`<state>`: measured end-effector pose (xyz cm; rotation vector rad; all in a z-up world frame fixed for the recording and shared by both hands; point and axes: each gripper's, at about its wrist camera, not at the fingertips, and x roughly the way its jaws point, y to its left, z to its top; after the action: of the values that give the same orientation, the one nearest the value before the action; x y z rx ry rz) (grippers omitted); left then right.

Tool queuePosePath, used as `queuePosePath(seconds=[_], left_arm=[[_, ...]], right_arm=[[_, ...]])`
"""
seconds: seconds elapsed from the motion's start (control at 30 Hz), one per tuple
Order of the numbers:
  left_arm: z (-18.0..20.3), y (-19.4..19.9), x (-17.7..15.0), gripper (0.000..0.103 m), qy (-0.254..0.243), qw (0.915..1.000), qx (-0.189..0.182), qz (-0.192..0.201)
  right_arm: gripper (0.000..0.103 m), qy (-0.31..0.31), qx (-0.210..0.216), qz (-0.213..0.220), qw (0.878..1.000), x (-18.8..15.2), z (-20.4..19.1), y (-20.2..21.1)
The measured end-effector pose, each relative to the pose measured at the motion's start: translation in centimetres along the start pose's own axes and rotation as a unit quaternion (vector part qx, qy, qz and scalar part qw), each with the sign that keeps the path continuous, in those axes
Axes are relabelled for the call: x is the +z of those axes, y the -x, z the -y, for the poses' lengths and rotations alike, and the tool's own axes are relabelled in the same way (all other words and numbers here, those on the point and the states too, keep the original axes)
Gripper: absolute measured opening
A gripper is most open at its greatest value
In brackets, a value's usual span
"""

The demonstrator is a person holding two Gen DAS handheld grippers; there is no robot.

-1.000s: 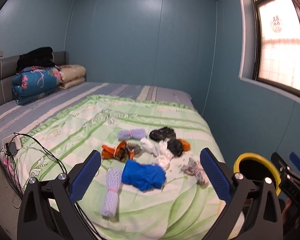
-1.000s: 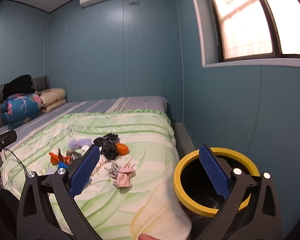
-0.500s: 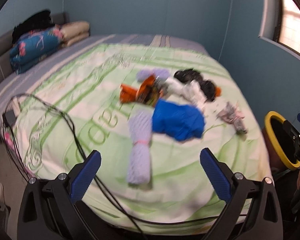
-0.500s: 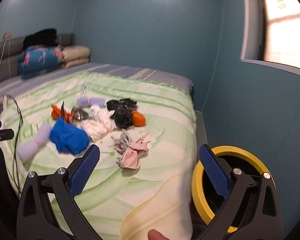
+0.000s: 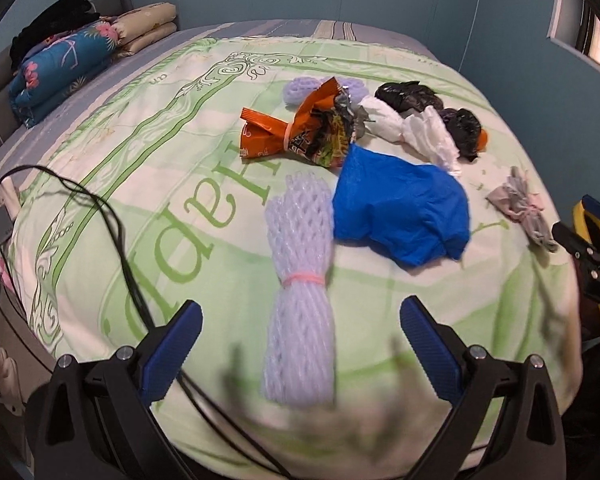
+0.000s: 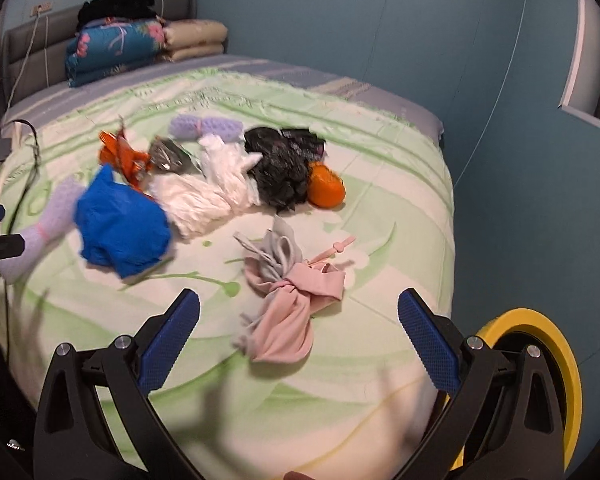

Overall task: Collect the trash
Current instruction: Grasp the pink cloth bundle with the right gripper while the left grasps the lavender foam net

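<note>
Trash lies scattered on the green bedspread [image 5: 172,208]. My left gripper [image 5: 300,344] is open and empty, its fingers on either side of a lavender foam net bundle [image 5: 300,292]. Beyond it lie a blue bag [image 5: 400,212], an orange snack wrapper [image 5: 288,132], white bags [image 5: 420,132] and black bags [image 5: 460,124]. My right gripper [image 6: 298,340] is open and empty, just above a pink-grey knotted cloth [image 6: 288,300]. The blue bag [image 6: 120,224], white bags [image 6: 212,188], black bags [image 6: 280,164] and an orange item [image 6: 326,190] lie farther off. The yellow-rimmed bin [image 6: 548,372] stands at the bed's right.
A black cable [image 5: 112,232] runs over the bed's left edge. Folded quilts [image 6: 120,48] are stacked at the headboard. The blue wall [image 6: 520,160] is close on the right. The pink-grey cloth also shows in the left wrist view [image 5: 520,208].
Both grippers have moved forward and down over the bed, so the trash is much closer. The left now straddles the foam net; the right hangs over the pink-grey cloth.
</note>
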<state>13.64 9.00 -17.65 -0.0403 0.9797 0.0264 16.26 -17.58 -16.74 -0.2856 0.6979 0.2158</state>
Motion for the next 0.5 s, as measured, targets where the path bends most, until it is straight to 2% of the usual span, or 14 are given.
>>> queuePosePath(seconds=[0.27, 0.33, 0.37, 0.43, 0.47, 0.5], left_arm=[[-0.3, -4.4, 1.6, 0.096, 0.001, 0.9990, 0.006, -0.045], [-0.3, -5.1, 2.1, 0.092, 0.000, 0.9988, 0.003, -0.049], [-0.3, -5.5, 2.4, 0.087, -0.003, 0.9987, 0.005, -0.050], [-0.3, -6.2, 3.1, 0.080, -0.003, 0.9986, 0.003, -0.053], [-0.4, -6.5, 3.4, 0.074, -0.001, 0.9985, 0.000, -0.054], [-0.4, -6.8, 3.7, 0.066, 0.000, 0.9983, -0.001, -0.058]], right_arm=[[0.095, -0.014, 0.006, -0.046, 0.999, 0.6, 1.3, -4.7], [0.094, -0.018, 0.007, -0.049, 0.999, 0.6, 1.6, -5.5], [0.094, -0.020, 0.007, -0.050, 0.999, 0.7, 1.7, -5.7], [0.080, -0.022, 0.010, -0.054, 0.998, 0.9, 1.7, -6.5], [0.068, -0.022, 0.009, -0.060, 0.998, 1.1, 1.7, -6.9], [0.066, -0.022, 0.009, -0.064, 0.998, 1.2, 1.7, -7.3]])
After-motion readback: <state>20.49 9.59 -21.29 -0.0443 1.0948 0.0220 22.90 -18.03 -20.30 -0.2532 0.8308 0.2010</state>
